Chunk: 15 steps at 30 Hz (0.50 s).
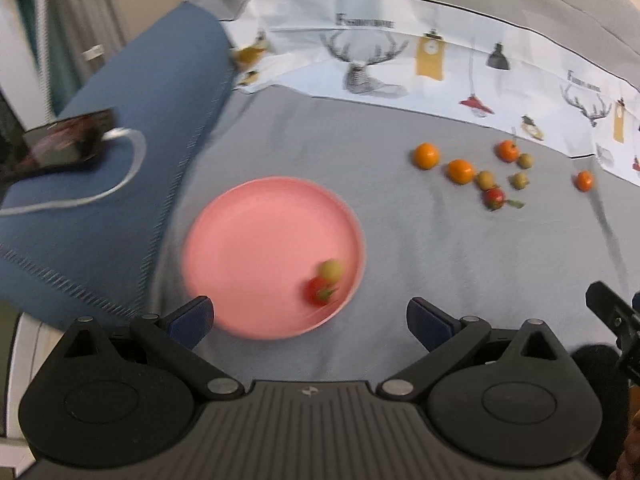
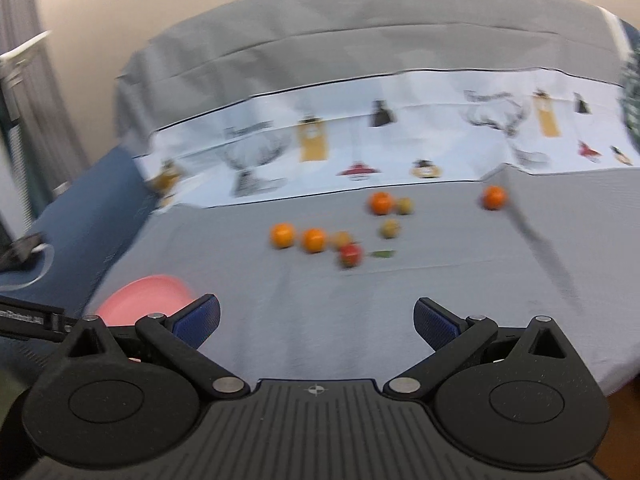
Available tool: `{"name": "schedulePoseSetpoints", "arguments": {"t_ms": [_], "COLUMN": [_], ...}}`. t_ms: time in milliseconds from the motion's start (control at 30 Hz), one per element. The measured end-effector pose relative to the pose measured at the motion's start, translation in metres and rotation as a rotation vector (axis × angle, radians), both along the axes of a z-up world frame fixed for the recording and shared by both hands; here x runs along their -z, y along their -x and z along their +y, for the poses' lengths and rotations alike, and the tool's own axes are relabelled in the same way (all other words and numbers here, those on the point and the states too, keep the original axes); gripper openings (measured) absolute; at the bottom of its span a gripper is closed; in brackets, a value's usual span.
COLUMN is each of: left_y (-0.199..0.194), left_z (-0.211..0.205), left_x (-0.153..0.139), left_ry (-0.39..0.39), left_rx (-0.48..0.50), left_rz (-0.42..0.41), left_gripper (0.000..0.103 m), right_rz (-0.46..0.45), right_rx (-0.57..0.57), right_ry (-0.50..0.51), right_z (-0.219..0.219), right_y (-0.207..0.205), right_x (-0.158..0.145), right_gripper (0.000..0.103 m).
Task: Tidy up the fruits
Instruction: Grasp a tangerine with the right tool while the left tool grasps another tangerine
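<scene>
Both grippers are empty, jaws spread wide apart. The left gripper (image 1: 310, 320) hangs over the near rim of the pink plate (image 1: 256, 240), which already holds a red fruit (image 1: 318, 291) and a greenish one (image 1: 331, 270) touching it. The right gripper (image 2: 316, 322) faces the loose fruits (image 2: 344, 232) scattered on the grey sheet (image 2: 360, 320) toward the bed's far side, just below the printed white strip (image 2: 360, 148). Blue blanket (image 1: 120, 160) lies along the left edge.

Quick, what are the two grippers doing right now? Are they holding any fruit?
Left gripper: open, holding nothing, above the near rim of the pink plate.
Right gripper: open, holding nothing, over the grey cloth.
</scene>
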State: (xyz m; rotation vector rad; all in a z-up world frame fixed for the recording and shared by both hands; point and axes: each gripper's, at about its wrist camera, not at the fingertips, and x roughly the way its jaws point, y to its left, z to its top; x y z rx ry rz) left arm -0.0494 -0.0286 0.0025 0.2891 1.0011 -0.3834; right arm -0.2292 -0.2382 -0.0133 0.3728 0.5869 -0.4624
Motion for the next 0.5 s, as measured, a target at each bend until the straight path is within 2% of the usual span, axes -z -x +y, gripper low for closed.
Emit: {"name": "schedulePoseSetpoints", "arguments": {"t_ms": [100, 267, 500], "left_y": [-0.014, -0.048, -0.107], "left_z": [-0.039, -0.104, -0.184], "left_x": [0.005, 0.017, 0.064], "left_ry": [0.02, 0.06, 0.078], "left_rx": [0.034, 0.035, -0.013], "left_rz": [0.025, 0.037, 0.097], "left_gripper": [0.103, 0.103, 0.103], "right_rz": [0.009, 0.021, 0.039], "right_rx": [0.073, 0.18, 0.297], "right_ry": [0.009, 0.045, 0.087], "right_z": [-0.031, -0.088, -0.192], "right_y": [0.002, -0.005, -0.044], "right_x": [0.01, 0.023, 0.052], "right_gripper": [0.102, 0.102, 0.102]}}
